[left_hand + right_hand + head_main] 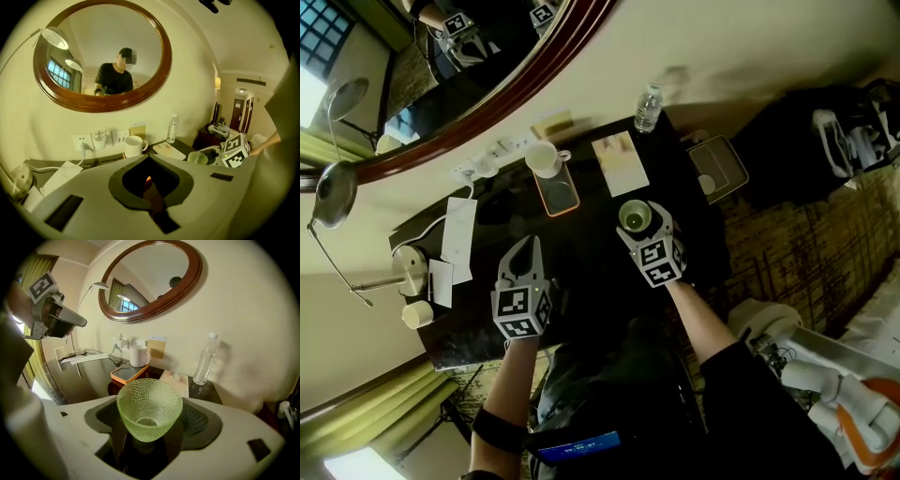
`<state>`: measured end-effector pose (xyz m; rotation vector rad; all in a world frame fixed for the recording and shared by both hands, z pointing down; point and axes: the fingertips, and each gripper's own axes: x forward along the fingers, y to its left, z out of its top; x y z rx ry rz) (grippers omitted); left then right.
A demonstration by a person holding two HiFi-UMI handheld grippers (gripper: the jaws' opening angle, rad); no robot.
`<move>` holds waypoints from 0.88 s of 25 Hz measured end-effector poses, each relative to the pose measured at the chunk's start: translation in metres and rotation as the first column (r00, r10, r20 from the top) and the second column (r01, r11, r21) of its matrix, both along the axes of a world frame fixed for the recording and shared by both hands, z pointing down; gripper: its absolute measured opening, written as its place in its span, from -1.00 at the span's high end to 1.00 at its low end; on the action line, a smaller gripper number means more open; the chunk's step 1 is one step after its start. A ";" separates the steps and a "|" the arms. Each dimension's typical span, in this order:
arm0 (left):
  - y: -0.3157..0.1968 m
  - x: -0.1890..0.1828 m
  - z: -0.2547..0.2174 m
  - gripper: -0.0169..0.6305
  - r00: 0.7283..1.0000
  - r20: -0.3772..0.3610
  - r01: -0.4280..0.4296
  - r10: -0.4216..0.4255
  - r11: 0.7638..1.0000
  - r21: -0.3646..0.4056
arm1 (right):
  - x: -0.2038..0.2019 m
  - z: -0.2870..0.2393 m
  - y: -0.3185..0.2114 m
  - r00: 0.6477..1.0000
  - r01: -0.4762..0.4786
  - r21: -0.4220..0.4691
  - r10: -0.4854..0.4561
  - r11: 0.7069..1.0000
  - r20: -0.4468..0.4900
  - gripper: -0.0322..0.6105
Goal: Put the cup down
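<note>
Two grippers, one green cup

One green cup (149, 414) with a bumpy skin sits between the jaws of the right gripper (642, 228). The jaws are wide apart and press on its two sides, so the cup is held. It stands straight up with its mouth open to the top (nothing shows inside it). The cup is over the dark table (591, 258), to the right of an orange tray (557, 190). I cannot tell if its bottom touches the table.

The left gripper (525, 248) has its jaws closed together, and it holds nothing. It is over the table too, well apart from the cup.

On the orange tray stands a white mug (546, 158). A water bottle (648, 108) stands by the wall at the far edge. A big round mirror (101, 56) hangs on the wall above the table.
</note>
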<state>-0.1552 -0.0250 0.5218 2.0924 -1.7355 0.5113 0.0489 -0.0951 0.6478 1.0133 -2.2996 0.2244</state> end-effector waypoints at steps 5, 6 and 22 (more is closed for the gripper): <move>0.002 0.002 0.000 0.93 1.000 0.006 -0.006 0.006 1.000 -0.003 | 0.005 0.011 0.008 1.000 -0.014 -0.019 0.014 1.000 0.005 -0.41; 0.002 0.002 0.000 0.93 1.000 0.005 -0.005 0.005 1.000 -0.004 | 0.006 0.016 0.009 1.000 -0.019 -0.018 0.019 1.000 0.009 -0.41; 0.010 0.001 -0.022 0.93 1.000 0.003 -0.004 0.004 1.000 0.024 | 0.010 -0.046 0.014 1.000 -0.029 0.039 0.029 0.999 0.007 -0.47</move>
